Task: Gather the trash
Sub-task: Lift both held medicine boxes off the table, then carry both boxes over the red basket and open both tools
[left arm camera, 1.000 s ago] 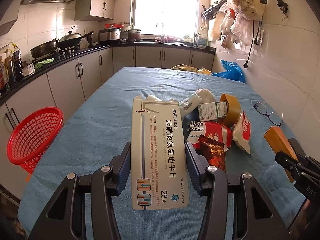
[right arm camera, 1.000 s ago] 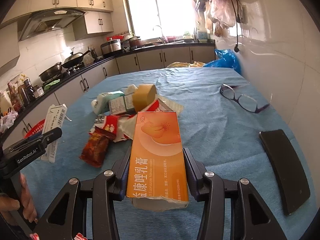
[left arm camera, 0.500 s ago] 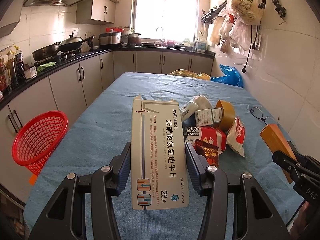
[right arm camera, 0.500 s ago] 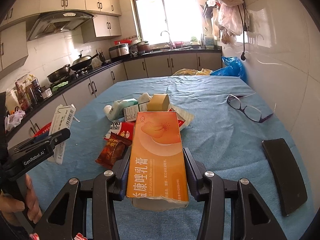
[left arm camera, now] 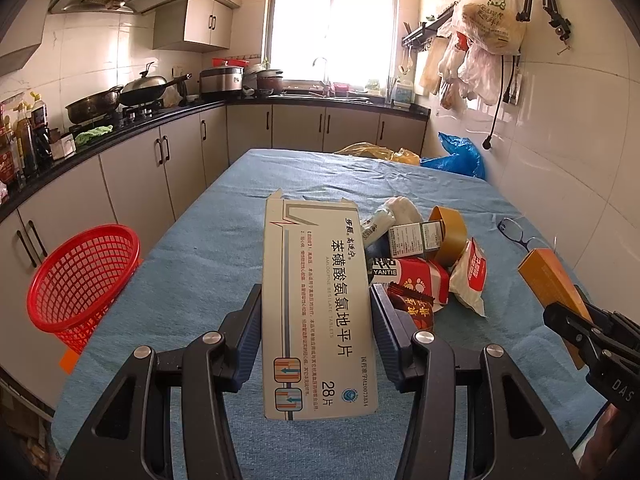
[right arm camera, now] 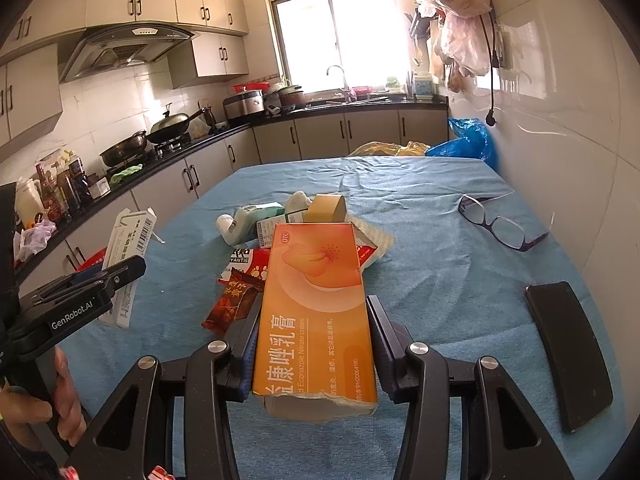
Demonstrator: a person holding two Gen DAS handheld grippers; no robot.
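Left gripper (left arm camera: 316, 334): black angular arms, silver screw heads, ribbed dark-blue fingers (left arm camera: 249, 334). Right gripper (right arm camera: 312, 344): the same. White "GenRobot.AI" lettering along the left one's side.

Bright window (left arm camera: 334, 28), beige cabinets (left arm camera: 132, 184), tiled walls (left arm camera: 568, 92)

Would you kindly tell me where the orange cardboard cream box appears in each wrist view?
Left wrist view: the orange cardboard cream box sits at the right edge, held in the right tongs.
Right wrist view: bottom centre, clamped between the fingers.
Shared landmark: the brown tape roll on the trash pile.
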